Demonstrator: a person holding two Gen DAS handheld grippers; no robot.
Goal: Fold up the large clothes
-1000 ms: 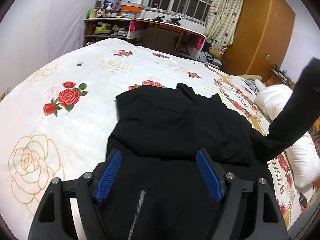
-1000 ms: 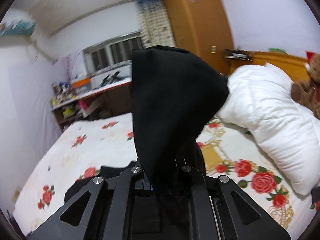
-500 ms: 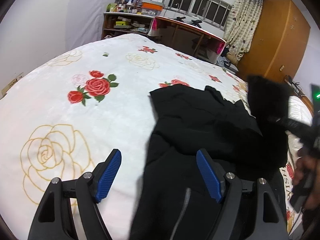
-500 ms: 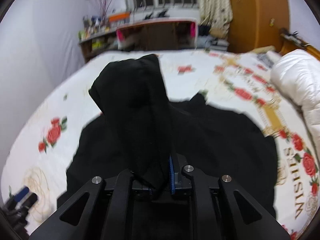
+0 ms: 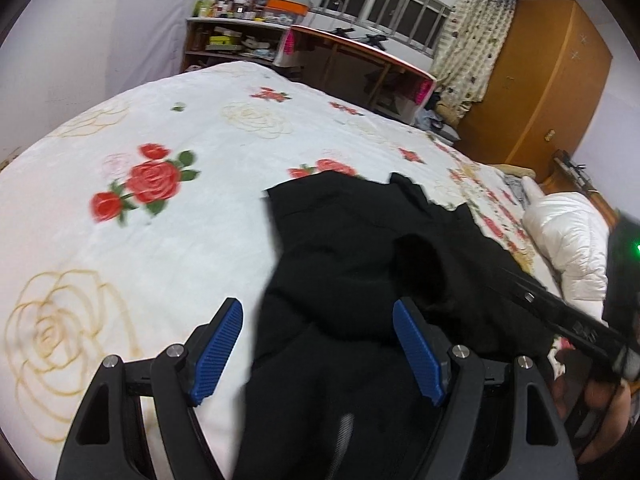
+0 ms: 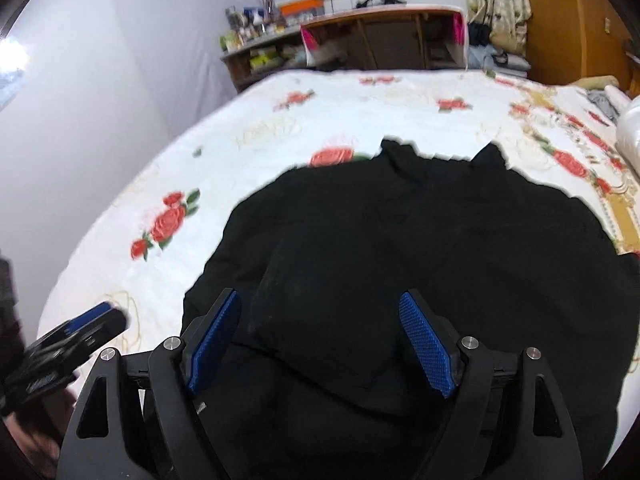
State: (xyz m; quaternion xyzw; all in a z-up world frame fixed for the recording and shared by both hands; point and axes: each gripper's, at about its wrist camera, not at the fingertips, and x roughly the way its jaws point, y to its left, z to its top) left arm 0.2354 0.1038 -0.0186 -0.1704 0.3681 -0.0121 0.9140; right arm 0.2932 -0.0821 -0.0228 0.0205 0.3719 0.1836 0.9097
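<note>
A large black zip-up garment [image 5: 360,264] lies on the rose-print bed; it fills the middle of the right wrist view [image 6: 420,256], with a sleeve folded across its body. My left gripper [image 5: 318,344] is open and empty, hovering over the garment's near left edge; a zipper [image 5: 344,432] shows below it. My right gripper [image 6: 320,340] is open and empty, low over the folded sleeve. The right gripper shows in the left wrist view [image 5: 560,316] reaching in from the right. The left gripper shows at the left edge of the right wrist view [image 6: 80,328].
The bed [image 5: 160,168] spreads left and far of the garment. A white pillow [image 5: 568,236] lies at the right. A desk and shelf [image 5: 320,52] stand beyond the bed's far end, and a wooden wardrobe [image 5: 552,92] at the back right.
My right gripper carried the black sleeve down and left across the garment, then opened and let it go. My left gripper shifted left toward the garment's edge, staying open.
</note>
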